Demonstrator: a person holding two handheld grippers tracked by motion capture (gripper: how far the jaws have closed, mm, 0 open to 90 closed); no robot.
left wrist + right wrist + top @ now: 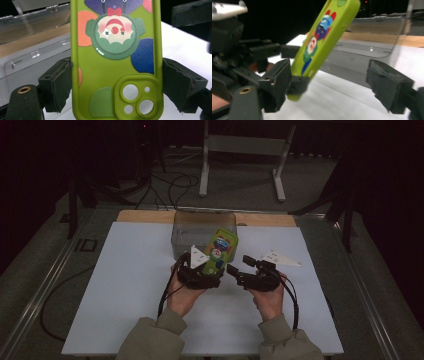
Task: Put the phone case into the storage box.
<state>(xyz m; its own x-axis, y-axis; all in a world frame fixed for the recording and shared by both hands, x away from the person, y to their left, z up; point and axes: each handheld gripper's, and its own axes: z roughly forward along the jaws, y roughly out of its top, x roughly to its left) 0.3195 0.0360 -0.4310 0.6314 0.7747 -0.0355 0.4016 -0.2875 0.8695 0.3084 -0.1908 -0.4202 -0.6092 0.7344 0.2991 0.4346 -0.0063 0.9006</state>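
Phone case [115, 62]: we judge it light, flexible and slightly grippy, best held by its long edges, as our left tool [117, 82] clamps it; right tool [337, 85] gapes empty.

My worktable [125, 285], a white sheet covering most of its top, a strip of bare wood [145, 216] showing along the far edge, a clear plastic box [200, 227] sitting directly on the white surface near that far edge, centred ahead of me
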